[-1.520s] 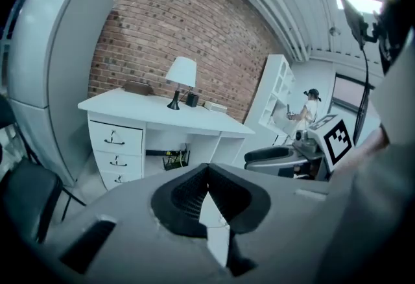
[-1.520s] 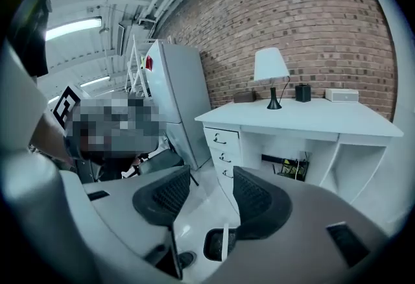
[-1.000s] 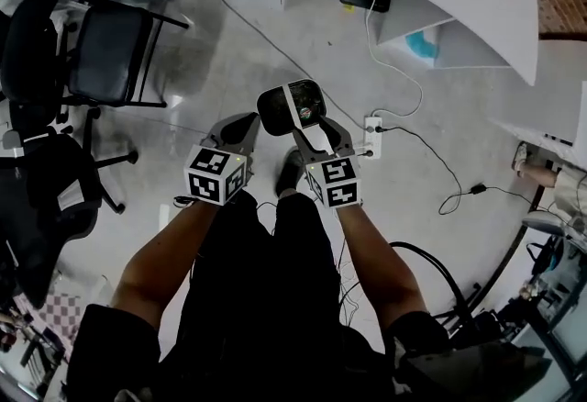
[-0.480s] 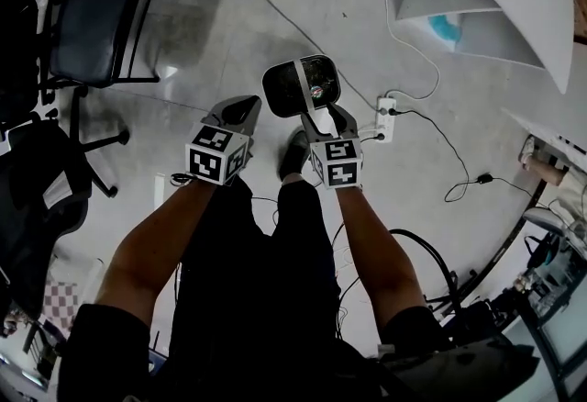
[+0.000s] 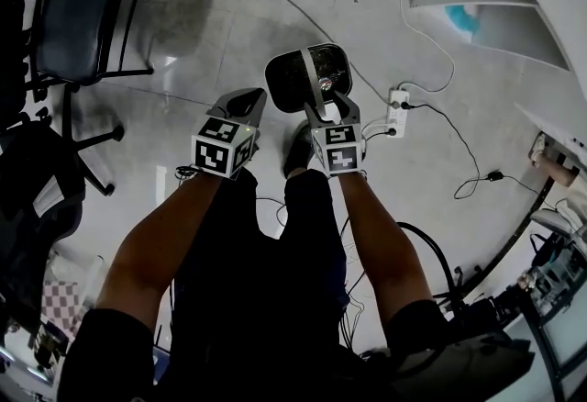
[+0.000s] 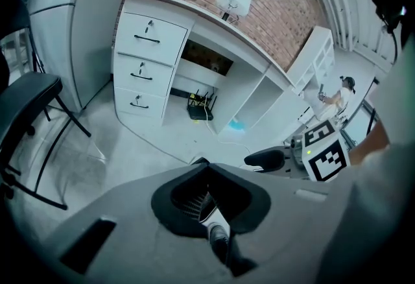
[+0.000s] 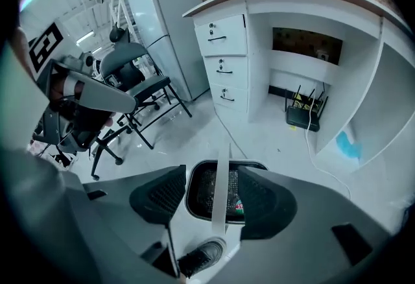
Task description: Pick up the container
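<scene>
The container (image 5: 295,79) is a black mesh bin with a white band (image 5: 317,83) across its top, on the grey floor ahead of the person's shoe (image 5: 295,152). My right gripper (image 5: 330,103) hangs over its near rim. In the right gripper view its jaws are opening, with the white band (image 7: 222,185) between the pads and a gap on both sides, and the bin's mesh (image 7: 204,193) below. My left gripper (image 5: 253,99) is beside the bin's left edge, shut with nothing held. In the left gripper view its tips (image 6: 206,166) meet.
A black office chair (image 5: 78,19) stands at the left. A white power strip (image 5: 396,111) with trailing cables lies right of the bin. A white desk with drawers (image 7: 227,69) and a black router (image 7: 303,114) under it are ahead.
The right gripper's jaws have spread apart around the white band. The head view has shifted forward a little; the bin stays between the two grippers.
</scene>
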The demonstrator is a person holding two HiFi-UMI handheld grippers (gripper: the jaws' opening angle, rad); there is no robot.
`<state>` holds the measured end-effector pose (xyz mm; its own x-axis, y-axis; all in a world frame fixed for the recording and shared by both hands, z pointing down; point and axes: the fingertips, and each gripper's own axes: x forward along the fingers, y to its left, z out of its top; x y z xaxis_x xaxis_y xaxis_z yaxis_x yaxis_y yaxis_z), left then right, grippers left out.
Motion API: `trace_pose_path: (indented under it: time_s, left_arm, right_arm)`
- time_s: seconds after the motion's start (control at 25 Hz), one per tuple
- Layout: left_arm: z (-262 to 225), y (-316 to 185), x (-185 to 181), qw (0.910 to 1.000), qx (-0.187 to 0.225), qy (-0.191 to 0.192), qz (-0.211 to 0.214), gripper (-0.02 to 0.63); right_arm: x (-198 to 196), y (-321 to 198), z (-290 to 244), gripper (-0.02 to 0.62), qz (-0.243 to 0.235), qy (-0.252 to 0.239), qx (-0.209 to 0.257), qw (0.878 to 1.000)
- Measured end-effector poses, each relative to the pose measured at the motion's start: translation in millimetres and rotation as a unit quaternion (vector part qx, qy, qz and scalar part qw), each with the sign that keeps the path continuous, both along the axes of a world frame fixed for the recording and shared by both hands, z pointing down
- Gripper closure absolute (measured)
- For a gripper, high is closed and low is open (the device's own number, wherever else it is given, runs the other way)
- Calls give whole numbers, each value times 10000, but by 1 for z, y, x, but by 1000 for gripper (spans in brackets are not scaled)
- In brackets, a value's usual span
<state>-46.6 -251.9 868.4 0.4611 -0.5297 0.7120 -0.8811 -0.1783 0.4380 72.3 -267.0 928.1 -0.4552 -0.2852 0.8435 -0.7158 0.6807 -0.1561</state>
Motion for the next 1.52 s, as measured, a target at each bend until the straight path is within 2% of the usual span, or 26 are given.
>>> trace_pose_path:
  time_s: [0.24, 0.6, 1.0, 1.08, 1.28, 1.52]
  left_arm:
    - [38, -6, 2, 9999, -66, 47, -67, 600]
    - [90, -7, -2, 9998, -182, -16, 7, 600]
    - [105, -2, -4, 9998, -181, 30, 94, 600]
    - [106, 0, -5, 9998, -182, 30, 121, 600]
    - [101, 4, -12, 9998, -167, 32, 125, 601]
    - [85, 10, -23, 9999, -135, 32, 29, 600]
  right_arm:
    - [1, -6, 44, 382, 166, 106, -42, 9998]
    - [-7, -11, 93, 382, 174, 158, -92, 9997]
    - [-9, -14, 119, 387, 302, 275, -152, 9991]
    - [-9, -16, 120, 422, 352, 302, -140, 9988]
    - [-9, -19, 118, 575, 417, 391, -65, 9983]
    - [-11, -11, 118, 583, 532, 359, -280, 9975]
